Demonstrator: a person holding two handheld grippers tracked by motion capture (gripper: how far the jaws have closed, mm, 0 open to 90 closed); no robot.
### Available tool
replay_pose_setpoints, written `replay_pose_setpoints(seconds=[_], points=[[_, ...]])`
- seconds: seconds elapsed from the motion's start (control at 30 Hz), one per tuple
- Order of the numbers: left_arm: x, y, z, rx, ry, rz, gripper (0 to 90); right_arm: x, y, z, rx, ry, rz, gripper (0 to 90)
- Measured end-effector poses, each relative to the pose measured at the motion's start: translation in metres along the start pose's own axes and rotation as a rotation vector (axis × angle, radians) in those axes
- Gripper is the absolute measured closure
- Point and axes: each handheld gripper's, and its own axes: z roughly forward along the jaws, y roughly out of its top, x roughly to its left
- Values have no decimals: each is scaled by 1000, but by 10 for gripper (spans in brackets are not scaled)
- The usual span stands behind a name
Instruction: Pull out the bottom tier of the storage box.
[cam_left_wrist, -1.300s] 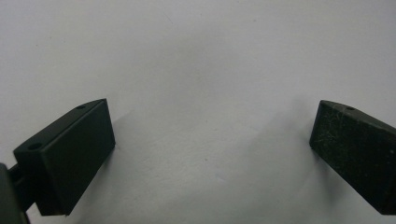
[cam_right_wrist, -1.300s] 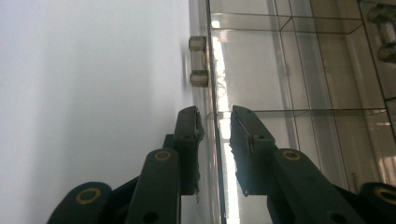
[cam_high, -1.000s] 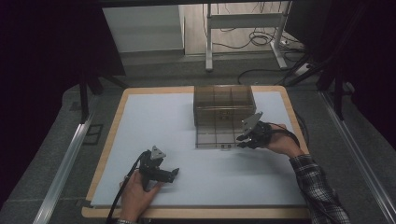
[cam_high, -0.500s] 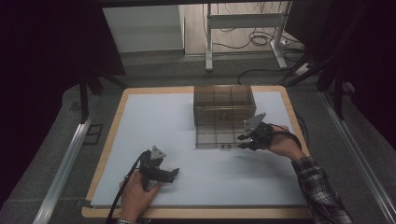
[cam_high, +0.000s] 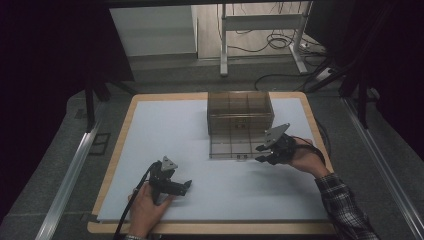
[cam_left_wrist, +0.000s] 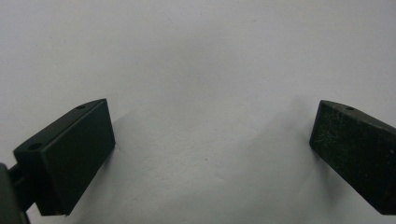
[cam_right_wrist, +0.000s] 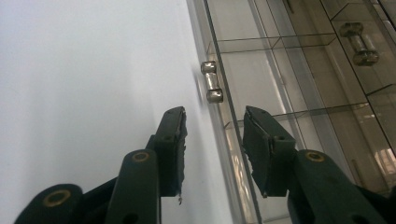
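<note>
A smoky transparent drawer box (cam_high: 240, 112) stands at the back of the white mat, with its lowest drawer (cam_high: 232, 147) pulled out toward me. My right gripper (cam_high: 260, 152) sits at the drawer's front right corner. In the right gripper view it (cam_right_wrist: 214, 116) is open, one jaw on each side of the drawer's clear front wall (cam_right_wrist: 233, 158) and not pressing on it. The drawer's small metal handle (cam_right_wrist: 211, 82) is just beyond the tips. My left gripper (cam_high: 187, 186) rests low over the mat near the front left, and it (cam_left_wrist: 212, 126) is wide open over bare mat.
The white mat (cam_high: 165, 130) lies on a wooden board (cam_high: 120, 145) that ends a short way past it. A second metal handle (cam_right_wrist: 358, 43) shows through the box's clear walls. Cables trail from both grippers. Desk legs and floor cables (cam_high: 270, 42) lie beyond the table.
The right hand has shifted only slightly at the drawer front. The left gripper has stayed where it was.
</note>
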Motion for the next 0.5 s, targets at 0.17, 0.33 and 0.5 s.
replay_pose_setpoints(seconds=[0.17,0.33,0.5], points=[[0,0,0,0,0,3,0,4,-3,-1,-11,-8,28,554],[0,0,0,0,0,3,0,8,-7,-2,-19,-12,56,519],[0,0,0,1,0,3,0,13,-11,-3,-29,-23,82,456]])
